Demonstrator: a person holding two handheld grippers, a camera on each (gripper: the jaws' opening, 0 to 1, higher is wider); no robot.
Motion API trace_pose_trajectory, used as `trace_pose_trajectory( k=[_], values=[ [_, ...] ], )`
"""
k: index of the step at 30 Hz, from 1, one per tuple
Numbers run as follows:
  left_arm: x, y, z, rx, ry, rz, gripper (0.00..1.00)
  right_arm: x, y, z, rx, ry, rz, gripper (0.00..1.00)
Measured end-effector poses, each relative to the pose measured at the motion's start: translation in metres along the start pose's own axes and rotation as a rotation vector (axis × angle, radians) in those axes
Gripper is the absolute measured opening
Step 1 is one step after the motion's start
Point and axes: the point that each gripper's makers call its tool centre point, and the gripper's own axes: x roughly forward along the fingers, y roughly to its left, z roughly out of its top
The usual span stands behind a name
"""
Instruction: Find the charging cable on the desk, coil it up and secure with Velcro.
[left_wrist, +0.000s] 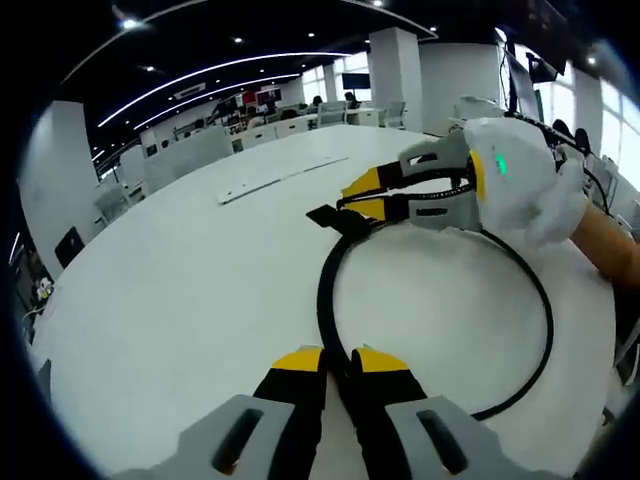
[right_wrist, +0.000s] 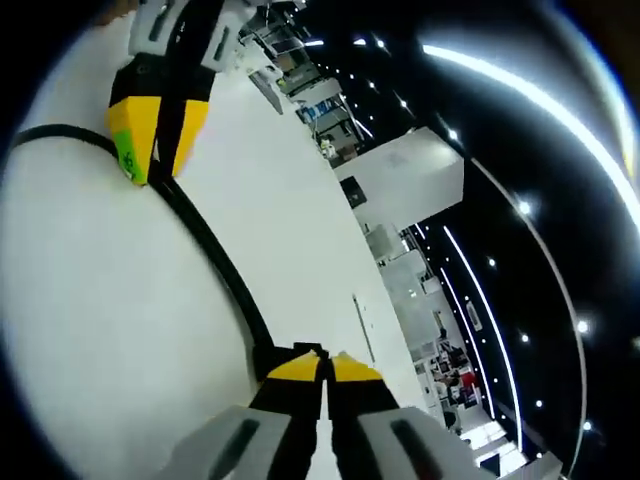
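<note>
**Cable looped on the bench, strap not yet fastened**

The black round charging cable (left_wrist: 330, 270) lies on the white round bench (left_wrist: 180, 290) as a single wide loop. In the left gripper view, the left claw (left_wrist: 338, 358), with yellow-tipped black jaws on grey arms, has its jaws pressed together on the near side of the loop, apparently pinching the cable there. The right claw (left_wrist: 365, 196), held by a white-gloved hand (left_wrist: 530, 180), reaches in from the right; its jaws are pressed together at the far side of the loop, where a flat black tab (left_wrist: 325, 215), probably the Velcro strap, projects from the cable. The right gripper view confirms this grip: the right claw (right_wrist: 322, 368) is closed where the cable (right_wrist: 215, 255) ends at its tips, and the cable runs on to the left claw (right_wrist: 150, 150).

Judged progress: the cable is found and one open loop is formed. Tightening the coil and wrapping the strap remain.
</note>
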Motion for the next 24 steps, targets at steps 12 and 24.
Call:
trace_pose_trajectory(
  k=[12, 24],
  values=[
    [0.004, 0.004, 0.003, -0.032, -0.021, -0.028, 0.12, 0.015, -0.004, -0.009, -0.012, 0.022, 0.012, 0.03],
    [0.006, 0.009, 0.005, -0.053, -0.036, -0.043, 0.12, 0.028, -0.007, -0.012, 0.028, 0.029, 0.06, 0.03]
  ],
)
